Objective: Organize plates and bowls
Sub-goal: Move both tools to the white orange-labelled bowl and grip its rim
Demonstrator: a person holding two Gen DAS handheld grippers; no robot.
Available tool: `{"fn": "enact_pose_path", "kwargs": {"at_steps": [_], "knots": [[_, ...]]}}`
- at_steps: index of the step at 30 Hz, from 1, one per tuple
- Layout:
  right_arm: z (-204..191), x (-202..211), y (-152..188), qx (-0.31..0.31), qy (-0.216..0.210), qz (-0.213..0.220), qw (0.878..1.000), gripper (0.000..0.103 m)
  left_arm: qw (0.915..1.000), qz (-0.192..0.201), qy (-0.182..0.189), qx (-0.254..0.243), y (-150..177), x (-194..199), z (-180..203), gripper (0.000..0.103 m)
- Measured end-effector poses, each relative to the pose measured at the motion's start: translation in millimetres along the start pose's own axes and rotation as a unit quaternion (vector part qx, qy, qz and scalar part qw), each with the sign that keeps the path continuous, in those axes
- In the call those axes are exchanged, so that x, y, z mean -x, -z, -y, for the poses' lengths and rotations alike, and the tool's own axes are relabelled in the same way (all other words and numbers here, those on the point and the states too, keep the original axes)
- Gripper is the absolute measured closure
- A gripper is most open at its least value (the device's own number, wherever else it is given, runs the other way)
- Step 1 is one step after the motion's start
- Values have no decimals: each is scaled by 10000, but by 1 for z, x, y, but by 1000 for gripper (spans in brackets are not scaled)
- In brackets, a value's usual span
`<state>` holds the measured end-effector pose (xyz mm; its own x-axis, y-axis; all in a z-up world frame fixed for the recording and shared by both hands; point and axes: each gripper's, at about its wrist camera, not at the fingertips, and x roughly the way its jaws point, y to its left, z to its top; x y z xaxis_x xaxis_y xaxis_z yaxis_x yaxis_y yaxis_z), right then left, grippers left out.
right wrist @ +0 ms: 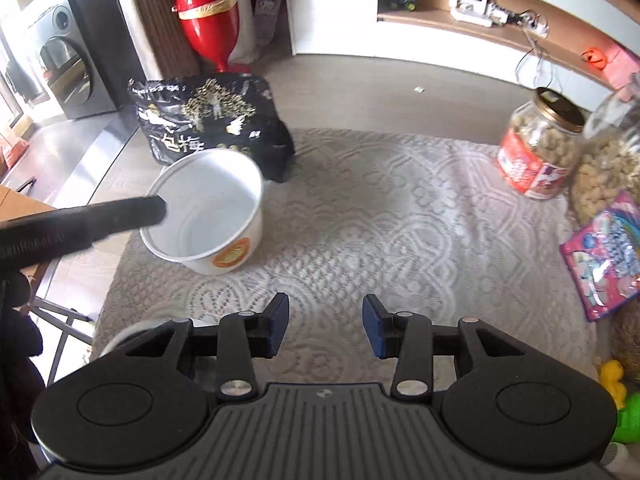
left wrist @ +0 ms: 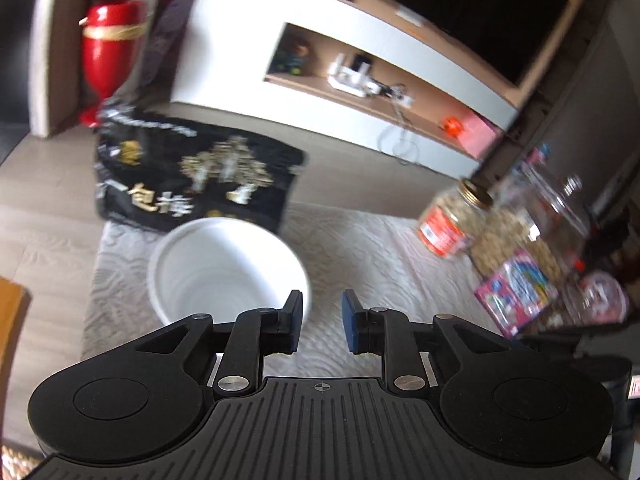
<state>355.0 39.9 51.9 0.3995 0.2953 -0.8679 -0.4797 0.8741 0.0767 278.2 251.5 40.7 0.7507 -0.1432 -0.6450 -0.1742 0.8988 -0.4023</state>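
Left gripper [left wrist: 320,322] narrowly parted, holding nothing, its left finger overlapping the white bowl [left wrist: 224,268]; right gripper [right wrist: 325,328] wider, bowl ahead-left

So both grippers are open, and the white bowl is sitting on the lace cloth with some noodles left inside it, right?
Not quite. The white bowl is empty: the right wrist view looks straight into it and shows only bare white walls and bottom. The rest holds: it sits on the lace cloth, and both the left gripper and the right gripper are open.
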Motion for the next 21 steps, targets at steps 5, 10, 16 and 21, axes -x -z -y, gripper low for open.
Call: {"fn": "enact_pose_path", "kwargs": {"at_steps": [5,10,16,21], "knots": [[-41,-47,-36,289,-80,-546,9981,51,9893,261,-616,1296,-15,-6,-83,80],[-50,-70,-53,219,72,-405,9989,47,9881,-158,-737,1339,-15,-43,-93,79],[-39,-116,-75,-254,-186,-350,9989,47,9831,-566,-1174,1283,-1,-73,-97,79],[-21,-168,-86,-915,-651,-878,9898,49,9799,-612,-1245,1433,-1,-90,-106,79]]}}
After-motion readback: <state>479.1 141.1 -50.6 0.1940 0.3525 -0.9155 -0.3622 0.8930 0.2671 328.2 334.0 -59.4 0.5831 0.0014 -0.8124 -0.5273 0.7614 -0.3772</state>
